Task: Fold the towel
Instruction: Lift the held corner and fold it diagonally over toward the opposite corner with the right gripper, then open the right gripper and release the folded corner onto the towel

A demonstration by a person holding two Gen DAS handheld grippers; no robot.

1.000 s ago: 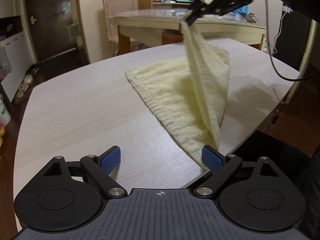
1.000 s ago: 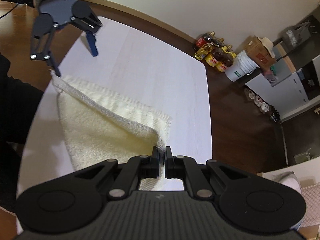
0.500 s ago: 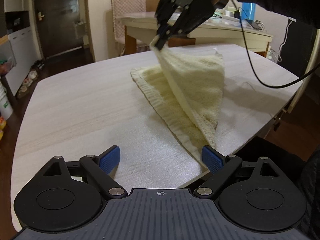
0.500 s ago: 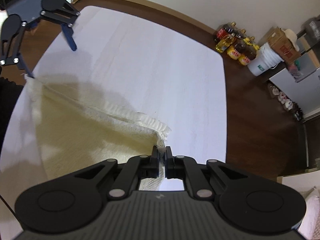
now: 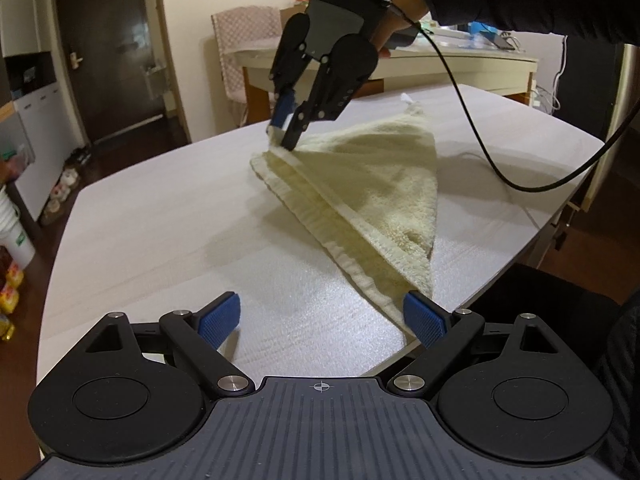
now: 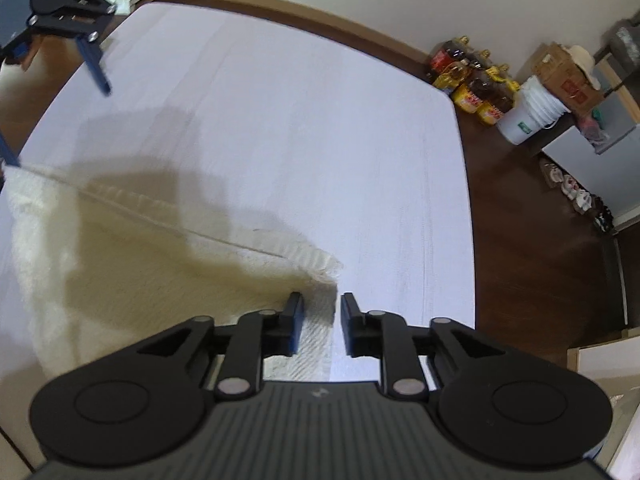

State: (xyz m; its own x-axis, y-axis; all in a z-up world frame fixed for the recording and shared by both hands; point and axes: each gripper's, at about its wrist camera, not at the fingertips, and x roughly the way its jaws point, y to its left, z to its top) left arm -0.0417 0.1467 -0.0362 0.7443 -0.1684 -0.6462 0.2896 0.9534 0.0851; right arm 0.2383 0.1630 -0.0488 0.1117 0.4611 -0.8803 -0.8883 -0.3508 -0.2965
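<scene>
A pale yellow towel (image 5: 360, 184) lies on the white table (image 5: 160, 216), folded over into a triangle. It also shows in the right wrist view (image 6: 140, 264). My right gripper (image 6: 319, 310) is low over the towel's far corner with its jaws slightly apart; the corner lies just below them. It shows in the left wrist view (image 5: 282, 136) at that corner. My left gripper (image 5: 322, 316) is wide open and empty; its right finger (image 5: 424, 318) touches the towel's near tip. It shows at the top left of the right wrist view (image 6: 56, 128).
A black cable (image 5: 520, 184) trails from the right gripper across the table's right side. A second table (image 5: 400, 64) and a chair (image 5: 240, 56) stand behind. Bottles (image 6: 476, 80) and a white bucket (image 6: 528, 108) sit on the floor beyond the table's edge.
My right gripper carried the lifted towel corner across and down onto the opposite corner, then opened its jaws and let it go. The left gripper stayed open at the near tip.
</scene>
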